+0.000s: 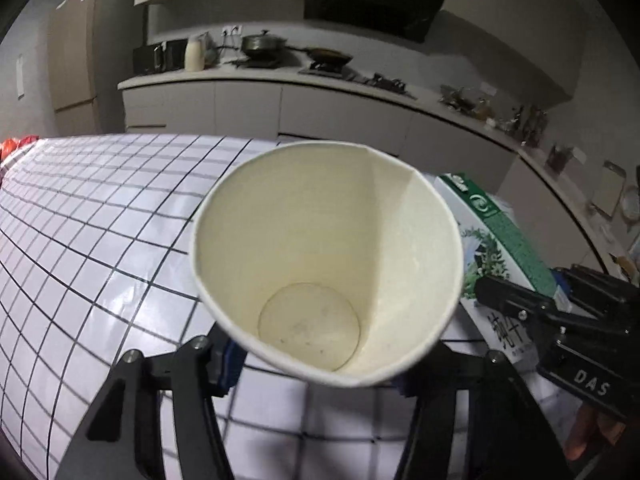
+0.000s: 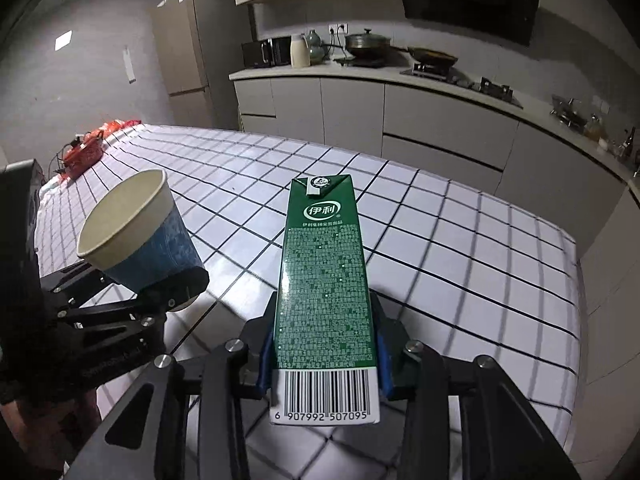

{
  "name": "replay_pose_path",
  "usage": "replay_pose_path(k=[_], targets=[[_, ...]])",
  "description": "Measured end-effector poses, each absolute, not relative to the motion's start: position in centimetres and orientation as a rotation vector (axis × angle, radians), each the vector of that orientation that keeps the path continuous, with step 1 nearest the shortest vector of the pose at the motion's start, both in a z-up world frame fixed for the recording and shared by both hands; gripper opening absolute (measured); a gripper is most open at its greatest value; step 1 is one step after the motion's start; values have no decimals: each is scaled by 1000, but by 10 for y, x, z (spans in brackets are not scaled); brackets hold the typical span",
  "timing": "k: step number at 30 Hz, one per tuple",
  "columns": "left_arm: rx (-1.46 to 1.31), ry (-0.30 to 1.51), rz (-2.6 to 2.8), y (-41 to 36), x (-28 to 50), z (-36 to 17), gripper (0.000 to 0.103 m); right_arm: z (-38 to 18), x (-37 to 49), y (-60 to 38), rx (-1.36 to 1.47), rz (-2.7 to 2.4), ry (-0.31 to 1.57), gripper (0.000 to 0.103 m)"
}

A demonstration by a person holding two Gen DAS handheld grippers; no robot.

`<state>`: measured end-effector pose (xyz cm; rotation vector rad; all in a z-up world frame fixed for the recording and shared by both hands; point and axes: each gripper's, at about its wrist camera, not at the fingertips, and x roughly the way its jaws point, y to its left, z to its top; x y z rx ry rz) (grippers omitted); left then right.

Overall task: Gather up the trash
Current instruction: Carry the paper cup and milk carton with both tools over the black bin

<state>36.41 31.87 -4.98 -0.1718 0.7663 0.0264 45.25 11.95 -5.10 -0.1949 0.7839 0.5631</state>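
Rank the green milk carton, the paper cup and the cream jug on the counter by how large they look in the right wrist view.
1. Green milk carton, though it is nearest the camera.
2. Paper cup.
3. Cream jug, far away, so its true size is unsure.

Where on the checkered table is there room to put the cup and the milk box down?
The checkered table is bare almost everywhere: the whole stretch beyond the green carton and the paper cup, out to the far and right edges. Only the far left corner is crowded, with red clutter.
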Motion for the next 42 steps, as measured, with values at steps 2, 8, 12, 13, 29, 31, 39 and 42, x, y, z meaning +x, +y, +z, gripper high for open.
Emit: replay_pose_path(k=[2, 8, 12, 13, 29, 31, 39, 42], targets=[[-170, 752, -1, 306, 347, -37, 58, -42, 441, 107, -185, 557, 774, 41], [-154, 737, -38, 270, 310, -18, 58, -17, 396, 55, -161, 541, 740, 41], [-131, 749, -61, 242, 289, -14, 58, -11, 364, 16, -153, 530, 745, 41], [-126, 752, -69, 235, 283, -14, 58, -10, 356, 4, -151, 525, 748, 41], [-78, 802, -150, 131, 204, -18, 58, -9, 252, -135, -95, 478, 774, 41], [-68, 808, -165, 117, 198, -18, 58, -9, 242, -152, -93, 468, 776, 41], [-50, 812, -239, 68, 184, -19, 58, -6, 215, -212, -73, 406, 777, 41], [-38, 813, -281, 46, 182, -21, 58, -5, 206, -231, -68, 384, 777, 41]])
